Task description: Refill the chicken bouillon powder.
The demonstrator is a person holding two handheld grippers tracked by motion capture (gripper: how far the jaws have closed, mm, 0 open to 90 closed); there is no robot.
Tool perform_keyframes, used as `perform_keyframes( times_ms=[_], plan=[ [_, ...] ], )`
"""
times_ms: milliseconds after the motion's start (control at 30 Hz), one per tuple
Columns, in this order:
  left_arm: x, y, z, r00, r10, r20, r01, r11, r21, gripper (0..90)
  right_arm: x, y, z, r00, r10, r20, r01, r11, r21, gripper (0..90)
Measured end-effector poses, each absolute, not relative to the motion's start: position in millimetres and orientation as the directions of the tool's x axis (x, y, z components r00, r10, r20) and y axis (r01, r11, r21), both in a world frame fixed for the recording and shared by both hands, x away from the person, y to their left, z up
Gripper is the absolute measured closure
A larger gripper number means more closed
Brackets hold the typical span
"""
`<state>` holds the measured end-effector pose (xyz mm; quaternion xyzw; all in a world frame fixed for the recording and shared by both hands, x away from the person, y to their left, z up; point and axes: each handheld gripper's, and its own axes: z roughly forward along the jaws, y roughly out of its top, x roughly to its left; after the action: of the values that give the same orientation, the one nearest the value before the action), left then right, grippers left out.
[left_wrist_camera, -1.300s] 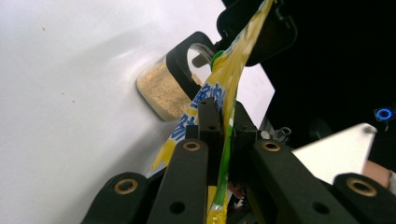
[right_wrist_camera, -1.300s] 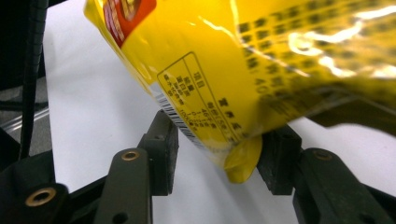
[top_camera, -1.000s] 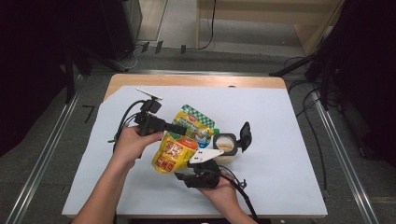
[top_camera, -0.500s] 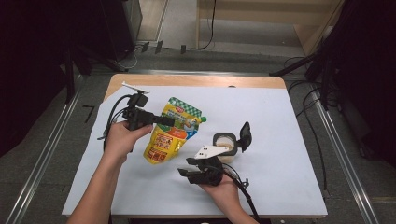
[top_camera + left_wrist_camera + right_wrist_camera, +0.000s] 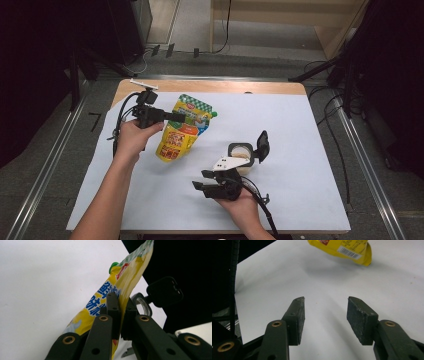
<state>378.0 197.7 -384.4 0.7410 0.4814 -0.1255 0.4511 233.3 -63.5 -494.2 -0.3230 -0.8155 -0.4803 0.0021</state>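
Left gripper (image 5: pixel 172 118) clamped tight on the upper half of a yellow pouch (image 5: pixel 181 135), pads pinching the flat foil from both sides, as seen up close in the left gripper view, where the pouch (image 5: pixel 117 287) rises between the two black jaws toward a green cap (image 5: pixel 114 264) at its top. Pouch held tilted over the left part of the white sheet (image 5: pixel 300 125), lower end hanging just above the paper (whether touching it, hard to tell), green-checked top edge pointing toward the far side of the table (image 5: pixel 210 86). Right gripper (image 5: pixel 210 180) resting low near the front edge, jaws spread apart with nothing between the pads, only bare white sheet (image 5: pixel 324 315) beneath, and the barcode end of the pouch (image 5: pixel 347 248) farther ahead. Just beside the right gripper, on its far side, a small round jar (image 5: pixel 241 152) with a pale content and a black flip lid (image 5: pixel 261 146) standing open, hinged upright at the jar's right; same jar rim (image 5: pixel 142 305) and lid (image 5: pixel 165 291) glimpsed behind the pouch in the left gripper view. Pouch and jar near each other but apart. Black cable (image 5: pixel 122 112) looping from the left gripper across the sheet's left corner. Open paper between the two grippers, no object blocking the way.
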Motion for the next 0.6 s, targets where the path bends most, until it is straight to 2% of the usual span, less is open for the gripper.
perform_keyframes(
  times_ms=[167,433,600],
  plan=[
    [382.7,188.8,-391.1,0.523,0.609,-0.597,0.809,-0.133,0.573,88.5,232.2,-68.0,-493.8,-0.791,0.529,0.308,0.523,0.323,0.789,49.6],
    [376.8,196.2,-389.6,0.529,0.617,-0.583,0.804,-0.144,0.577,88.1,233.3,-72.8,-490.1,-0.789,0.533,0.304,0.517,0.31,0.798,49.6],
    [370.8,204.2,-392.7,0.525,0.602,-0.602,0.806,-0.126,0.578,87.4,233.1,-73.0,-490.7,-0.789,0.533,0.306,0.522,0.32,0.791,49.6]
  ],
)
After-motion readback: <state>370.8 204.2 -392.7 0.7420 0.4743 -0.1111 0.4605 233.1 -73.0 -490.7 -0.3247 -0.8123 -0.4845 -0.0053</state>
